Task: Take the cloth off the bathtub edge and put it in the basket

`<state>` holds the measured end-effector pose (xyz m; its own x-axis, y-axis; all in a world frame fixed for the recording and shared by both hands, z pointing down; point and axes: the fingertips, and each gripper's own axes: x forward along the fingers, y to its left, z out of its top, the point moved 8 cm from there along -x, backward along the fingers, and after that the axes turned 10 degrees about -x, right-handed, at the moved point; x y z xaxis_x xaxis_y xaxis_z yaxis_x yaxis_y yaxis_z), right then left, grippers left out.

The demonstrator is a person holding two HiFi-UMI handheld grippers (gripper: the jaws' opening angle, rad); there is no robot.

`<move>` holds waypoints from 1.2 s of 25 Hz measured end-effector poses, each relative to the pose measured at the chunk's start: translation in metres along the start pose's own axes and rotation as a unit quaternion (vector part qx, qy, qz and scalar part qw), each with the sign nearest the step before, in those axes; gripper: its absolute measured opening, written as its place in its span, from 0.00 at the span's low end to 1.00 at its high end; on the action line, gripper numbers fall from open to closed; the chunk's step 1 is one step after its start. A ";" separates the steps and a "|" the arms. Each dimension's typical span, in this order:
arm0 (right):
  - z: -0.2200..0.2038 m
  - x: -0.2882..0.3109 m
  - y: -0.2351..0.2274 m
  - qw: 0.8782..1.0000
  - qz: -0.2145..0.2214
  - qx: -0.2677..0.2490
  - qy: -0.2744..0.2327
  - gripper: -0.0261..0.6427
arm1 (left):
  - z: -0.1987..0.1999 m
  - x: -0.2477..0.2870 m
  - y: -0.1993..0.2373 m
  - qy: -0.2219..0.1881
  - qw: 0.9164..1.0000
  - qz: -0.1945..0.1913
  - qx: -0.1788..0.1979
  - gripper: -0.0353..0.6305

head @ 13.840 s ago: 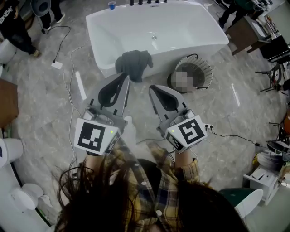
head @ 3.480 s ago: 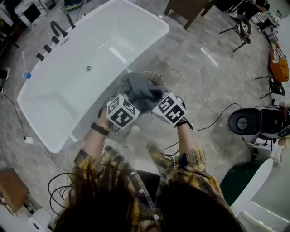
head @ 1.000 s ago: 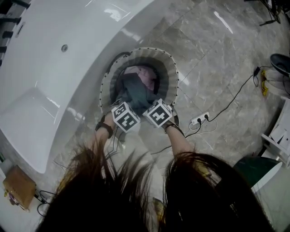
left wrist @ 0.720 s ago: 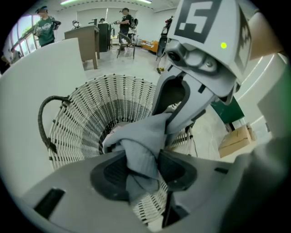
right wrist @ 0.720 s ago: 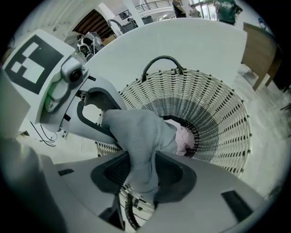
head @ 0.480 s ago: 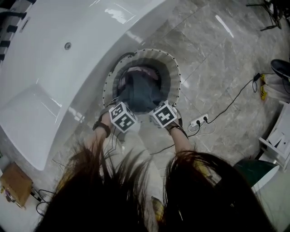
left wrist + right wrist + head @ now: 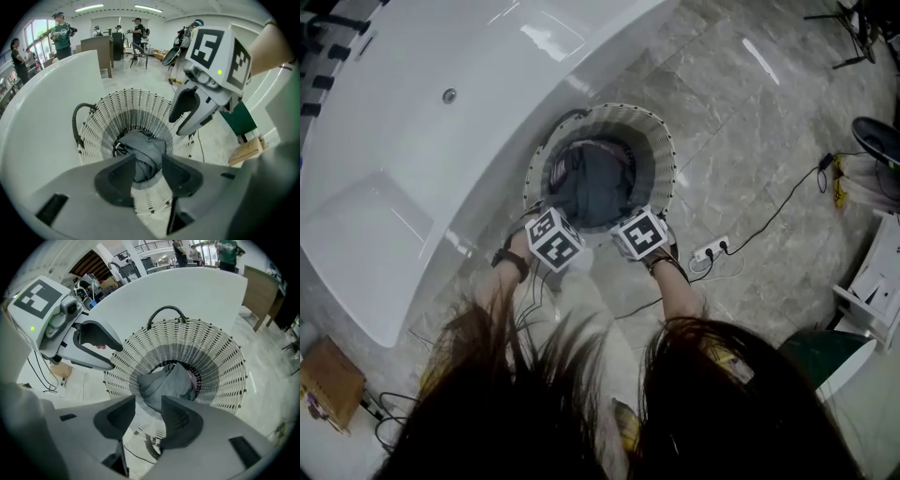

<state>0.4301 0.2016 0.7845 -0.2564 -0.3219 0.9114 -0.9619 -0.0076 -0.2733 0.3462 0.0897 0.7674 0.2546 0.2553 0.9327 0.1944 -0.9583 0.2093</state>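
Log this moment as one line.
cloth: lying in basket | left gripper: jaws just been opening, nothing gripped, above basket | right gripper: jaws open, empty, above basket | task: cloth placed

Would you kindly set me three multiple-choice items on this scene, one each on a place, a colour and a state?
1. Where is the cloth relative to the basket? A beside it; B inside it; C draped over its rim.
2. What colour is the cloth? A red; B yellow; C grey.
3. How do the right hand-held gripper's jaws stand? A apart and empty; B shut on the cloth; C shut on the basket.
Answers: 1 B, it lies at the basket's bottom; 2 C, grey in all views; 3 A, a gap shows between them, the cloth well below.
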 end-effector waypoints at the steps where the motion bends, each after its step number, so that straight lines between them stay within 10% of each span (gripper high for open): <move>1: 0.003 -0.003 0.003 1.000 0.000 0.000 0.002 0.29 | 0.000 -0.006 0.001 -0.003 1.000 0.001 -0.002 0.32; 11: 0.042 -0.052 0.039 0.999 -0.022 -0.005 -0.028 0.29 | 0.001 -0.077 -0.003 -0.064 0.998 0.016 -0.015 0.32; 19: 0.110 -0.152 0.065 0.985 -0.063 -0.015 -0.159 0.29 | 0.009 -0.183 -0.014 -0.168 0.983 0.023 -0.067 0.32; 25: 0.184 -0.248 0.112 0.961 -0.065 -0.050 -0.266 0.29 | 0.022 -0.298 -0.003 -0.281 0.953 0.058 -0.097 0.30; 30: 0.252 -0.319 0.164 0.931 -0.062 -0.121 -0.339 0.29 | 0.024 -0.415 0.015 -0.390 0.909 0.106 -0.107 0.28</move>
<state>0.3787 0.0645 0.3710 -0.1015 -0.8573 0.5047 -0.9944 0.1025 -0.0258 0.2666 -0.0279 0.3765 0.8746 -0.0048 0.4849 -0.1043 -0.9784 0.1785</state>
